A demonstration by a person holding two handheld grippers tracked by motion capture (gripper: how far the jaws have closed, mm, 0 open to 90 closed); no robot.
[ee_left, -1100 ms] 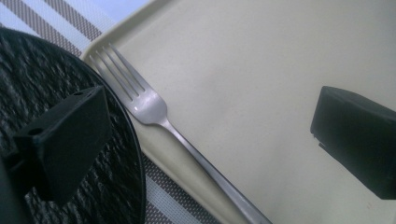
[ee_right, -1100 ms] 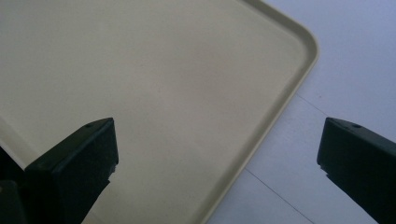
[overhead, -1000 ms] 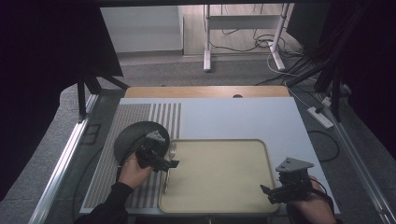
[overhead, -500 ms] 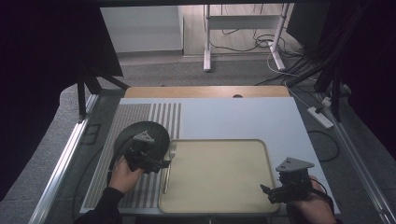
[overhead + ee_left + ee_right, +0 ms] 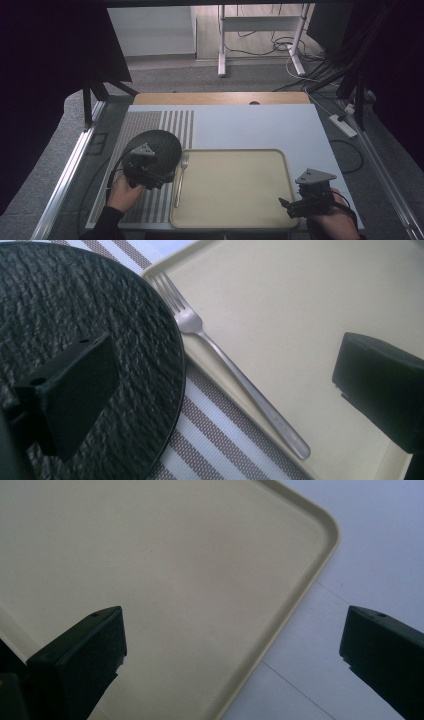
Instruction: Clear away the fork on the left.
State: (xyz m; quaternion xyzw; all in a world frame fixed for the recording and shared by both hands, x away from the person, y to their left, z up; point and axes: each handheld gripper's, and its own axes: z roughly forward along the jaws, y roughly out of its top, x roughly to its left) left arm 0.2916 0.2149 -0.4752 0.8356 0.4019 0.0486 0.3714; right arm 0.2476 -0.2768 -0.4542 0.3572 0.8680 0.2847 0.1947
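Left gripper (image 5: pixel 220 390) gapes wide over plate (image 5: pixel 85 340) and tray (image 5: pixel 310 305) — holding nothing. Fork (image 5: pixel 225 370) lies near-to-far on the tray's left rim — tines far.

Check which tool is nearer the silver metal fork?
Left. The left tool hangs over the black round textured plate, right beside the silver metal fork. The right tool sits at the beige tray's opposite edge.
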